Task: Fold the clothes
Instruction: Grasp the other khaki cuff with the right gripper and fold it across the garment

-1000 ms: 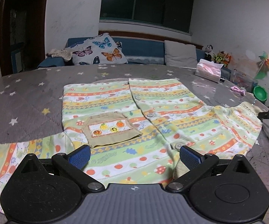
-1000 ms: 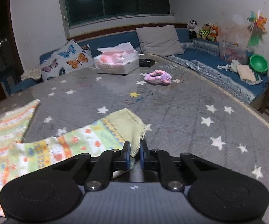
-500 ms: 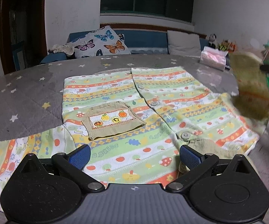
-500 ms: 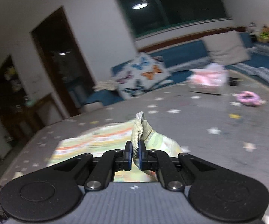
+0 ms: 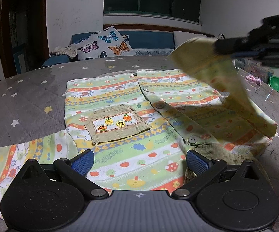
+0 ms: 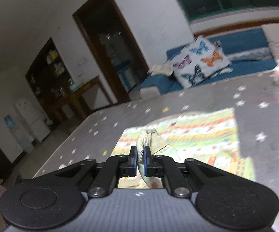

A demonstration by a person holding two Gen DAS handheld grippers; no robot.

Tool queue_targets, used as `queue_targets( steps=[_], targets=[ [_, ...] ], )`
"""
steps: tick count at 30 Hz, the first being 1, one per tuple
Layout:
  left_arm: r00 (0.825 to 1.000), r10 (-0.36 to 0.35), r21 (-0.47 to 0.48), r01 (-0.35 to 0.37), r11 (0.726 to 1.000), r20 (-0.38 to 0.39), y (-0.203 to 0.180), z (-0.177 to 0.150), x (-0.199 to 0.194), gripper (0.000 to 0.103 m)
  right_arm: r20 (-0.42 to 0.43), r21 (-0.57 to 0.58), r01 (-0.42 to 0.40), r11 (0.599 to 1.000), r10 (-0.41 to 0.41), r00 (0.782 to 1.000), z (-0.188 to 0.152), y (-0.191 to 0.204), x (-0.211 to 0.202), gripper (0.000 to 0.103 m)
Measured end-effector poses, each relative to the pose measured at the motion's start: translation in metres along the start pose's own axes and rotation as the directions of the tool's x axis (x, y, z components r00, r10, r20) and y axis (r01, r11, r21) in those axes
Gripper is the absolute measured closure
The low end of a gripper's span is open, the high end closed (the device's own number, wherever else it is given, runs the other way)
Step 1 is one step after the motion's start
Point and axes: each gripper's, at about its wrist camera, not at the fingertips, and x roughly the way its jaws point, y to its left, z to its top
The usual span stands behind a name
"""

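The right gripper [image 6: 139,159] was clamped on the ribbed cuff [image 6: 143,139] of the sleeve [image 5: 226,85], which hung lifted above and to the right of the left fingers; the cardigan [image 5: 131,116] itself lay spread flat on the starred cover [image 5: 23,96], directly ahead of the left gripper [image 5: 139,162], whose fingers stood wide apart with nothing between them, hovering over the hem.

Risks, as I judged them: only a thin bunch of cuff sat between the right pads, so a quick swing could pull it free and drop the sleeve in a heap; the body was pinned by nothing (the left fingers touched no cloth that I could see), so drag from the sleeve might slide or wrinkle the right front panel; a crooked fold line at the shoulder would follow if the sleeve landed askew; the sleeve might also cover the pocket [image 5: 118,125] unevenly.

Writing: the print carried repeated wording in the stripe just ahead of the left fingers, seen upside down and too unclear to read with confidence; no brand label showed.
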Motion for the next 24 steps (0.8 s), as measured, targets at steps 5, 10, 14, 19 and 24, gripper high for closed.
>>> queue_targets(
  steps=[5, 10, 14, 19, 24],
  targets=[
    [1.000, -0.001, -0.001, 0.001, 1.000, 0.000, 0.000, 0.000, -0.001, 0.000, -0.073, -0.013, -0.035, 0.999, 0.034, 0.997, -0.015, 0.016, 0.027, 0.095],
    [1.000, -0.001, -0.001, 0.001, 1.000, 0.000, 0.000, 0.000, -0.001, 0.000, -0.126, -0.048, -0.061, 0.997, 0.054, 0.991, -0.024, 0.024, 0.034, 0.090],
    [1.000, -0.001, -0.002, 0.001, 1.000, 0.000, 0.000, 0.000, -0.001, 0.000, -0.122, -0.086, -0.045, 0.995, 0.034, 0.992, -0.020, 0.020, 0.018, 0.077],
    [1.000, -0.001, -0.002, 0.001, 1.000, 0.000, 0.000, 0.000, -0.001, 0.000, -0.146, -0.151, 0.030, 0.988, -0.052, 0.988, -0.024, 0.000, -0.010, 0.076],
    [1.000, 0.000, -0.001, 0.000, 1.000, 0.000, 0.000, 0.000, -0.001, 0.000, -0.169, -0.194, 0.112, 0.975, -0.146, 0.975, -0.041, -0.022, -0.034, 0.076]
  ],
)
